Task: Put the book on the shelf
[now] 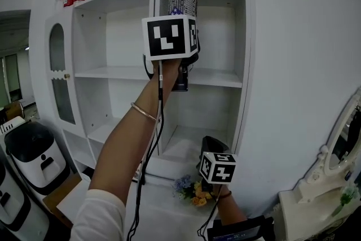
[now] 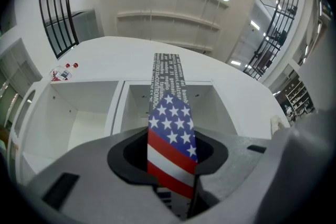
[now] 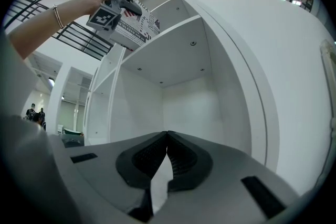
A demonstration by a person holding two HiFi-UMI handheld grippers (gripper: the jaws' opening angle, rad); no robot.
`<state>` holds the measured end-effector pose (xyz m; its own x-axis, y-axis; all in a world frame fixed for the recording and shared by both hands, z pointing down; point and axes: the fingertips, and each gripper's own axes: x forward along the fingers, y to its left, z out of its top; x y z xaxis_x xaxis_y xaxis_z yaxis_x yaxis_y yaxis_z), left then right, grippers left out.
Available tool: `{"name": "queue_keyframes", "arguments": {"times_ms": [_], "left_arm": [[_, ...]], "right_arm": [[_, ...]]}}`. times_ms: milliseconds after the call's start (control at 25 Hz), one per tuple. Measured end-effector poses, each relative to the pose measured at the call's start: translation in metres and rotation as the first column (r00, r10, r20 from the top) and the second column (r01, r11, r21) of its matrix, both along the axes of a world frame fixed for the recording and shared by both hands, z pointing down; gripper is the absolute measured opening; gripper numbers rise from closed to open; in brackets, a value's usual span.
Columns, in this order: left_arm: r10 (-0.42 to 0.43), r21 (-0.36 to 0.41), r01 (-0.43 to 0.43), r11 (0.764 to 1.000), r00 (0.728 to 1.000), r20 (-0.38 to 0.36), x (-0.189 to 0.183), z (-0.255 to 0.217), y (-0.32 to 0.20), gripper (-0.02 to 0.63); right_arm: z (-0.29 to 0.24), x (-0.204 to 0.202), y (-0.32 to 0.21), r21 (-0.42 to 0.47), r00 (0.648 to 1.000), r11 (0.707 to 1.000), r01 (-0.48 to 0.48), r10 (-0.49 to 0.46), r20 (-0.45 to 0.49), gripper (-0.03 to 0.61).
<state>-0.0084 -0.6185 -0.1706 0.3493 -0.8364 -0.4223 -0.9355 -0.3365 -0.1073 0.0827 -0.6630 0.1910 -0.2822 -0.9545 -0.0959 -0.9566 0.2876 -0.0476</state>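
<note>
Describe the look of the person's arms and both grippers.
The left tongs and right tongs are grey with black pads. Each carries a white cube printed with black square markers and trails a black cable. The left arm wears a thin bracelet and a white sleeve.

Book (image 2: 170, 139) in red-white stripes, white stars on blue, lettered grey top; white shelf (image 1: 107, 72)

Left arm (image 1: 135, 138) stretched up, its grey two-jaw gripper (image 2: 170, 165) clamped on a flag-covered book (image 2: 170, 128); right gripper (image 3: 167, 139) hung low, jaws together.
</note>
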Motion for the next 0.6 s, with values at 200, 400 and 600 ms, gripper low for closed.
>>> {"name": "queue_keyframes", "arguments": {"times_ms": [200,400,600], "left_arm": [[-0.019,-0.037,0.019,0.999,1.0,0.005,0.014,0.003,-0.035,0.161],[-0.053,-0.041,0.052,0.998,0.999,-0.01,0.018,0.001,-0.063,0.161],[-0.046,-0.064,0.043,0.997,0.998,-0.049,0.019,0.003,-0.083,0.161]], "right_arm": [[0.006,0.013,-0.004,-0.009,1.0,1.0,-0.003,0.003,0.008,0.021],[0.019,0.025,-0.008,-0.018,1.0,1.0,-0.004,0.005,0.022,0.021],[0.02,0.026,-0.006,-0.012,1.0,1.0,0.01,-0.01,0.016,0.021]]}}
